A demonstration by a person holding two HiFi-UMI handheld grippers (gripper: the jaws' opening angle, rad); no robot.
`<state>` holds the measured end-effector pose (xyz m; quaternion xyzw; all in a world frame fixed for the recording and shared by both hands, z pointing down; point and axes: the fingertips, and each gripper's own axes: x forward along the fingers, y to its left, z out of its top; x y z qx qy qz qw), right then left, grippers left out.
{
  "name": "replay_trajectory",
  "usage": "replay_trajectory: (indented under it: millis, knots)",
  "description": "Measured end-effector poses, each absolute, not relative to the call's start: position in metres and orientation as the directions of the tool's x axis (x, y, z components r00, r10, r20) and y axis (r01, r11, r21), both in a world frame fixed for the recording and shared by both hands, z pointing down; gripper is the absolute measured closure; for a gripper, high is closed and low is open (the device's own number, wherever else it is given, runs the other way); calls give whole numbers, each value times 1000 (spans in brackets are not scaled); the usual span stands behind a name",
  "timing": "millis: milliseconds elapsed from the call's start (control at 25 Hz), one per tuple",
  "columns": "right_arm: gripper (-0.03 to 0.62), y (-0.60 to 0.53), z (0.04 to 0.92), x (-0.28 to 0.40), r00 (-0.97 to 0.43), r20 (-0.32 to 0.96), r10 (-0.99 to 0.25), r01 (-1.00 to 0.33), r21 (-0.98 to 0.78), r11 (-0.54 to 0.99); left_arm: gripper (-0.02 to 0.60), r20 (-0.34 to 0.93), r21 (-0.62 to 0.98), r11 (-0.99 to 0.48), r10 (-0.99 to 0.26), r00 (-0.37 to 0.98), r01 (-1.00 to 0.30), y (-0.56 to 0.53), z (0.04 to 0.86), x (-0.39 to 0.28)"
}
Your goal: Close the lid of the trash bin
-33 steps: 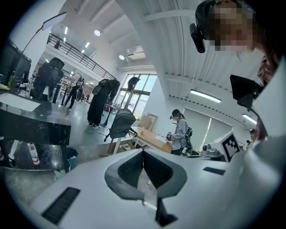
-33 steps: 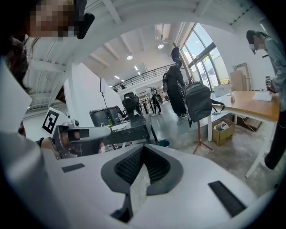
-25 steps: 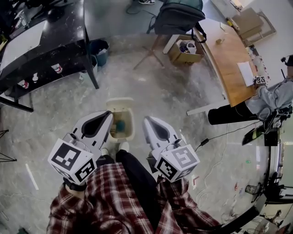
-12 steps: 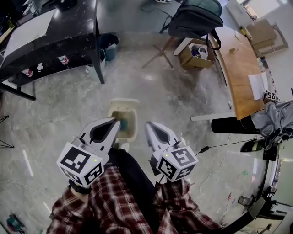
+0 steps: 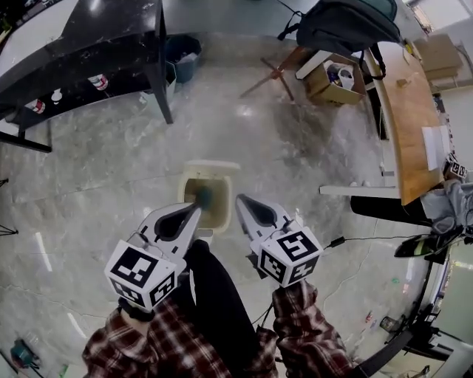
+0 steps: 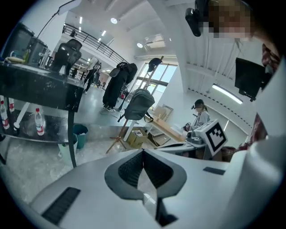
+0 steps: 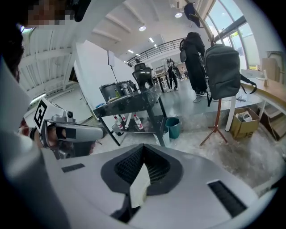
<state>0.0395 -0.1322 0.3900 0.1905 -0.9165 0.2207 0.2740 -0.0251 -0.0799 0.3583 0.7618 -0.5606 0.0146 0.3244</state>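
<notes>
A cream trash bin (image 5: 219, 215) stands on the floor just ahead of the person's legs in the head view. Its lid (image 5: 211, 167) is raised at the far side, and something teal (image 5: 204, 196) lies inside. My left gripper (image 5: 195, 210) is shut and empty, its tip over the bin's near left rim. My right gripper (image 5: 241, 198) is also shut and empty, its tip just beside the bin's right edge. In the left gripper view (image 6: 143, 152) and the right gripper view (image 7: 144, 146) the jaws meet with nothing between them. The bin does not show in either of those views.
A black table (image 5: 89, 37) with bottles under it stands at the far left, a teal bucket (image 5: 181, 55) beside its leg. A wooden desk (image 5: 406, 111), a cardboard box (image 5: 332, 77) and a backpack (image 5: 355, 22) are at the far right. A cable (image 5: 355, 240) runs across the floor on the right.
The head view has moved forward, and both shut grippers have come closer to the bin. The left tip now overlaps the bin's rim. The lid has not moved.
</notes>
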Motion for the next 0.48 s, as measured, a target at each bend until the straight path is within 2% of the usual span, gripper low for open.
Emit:
replay_trajectory:
  millis: [480]
  knots:
    - [582, -179, 527, 20, -727, 680, -97, -397, -300, 867, 569, 469, 522, -114, -790, 396, -845, -108, 497, -32]
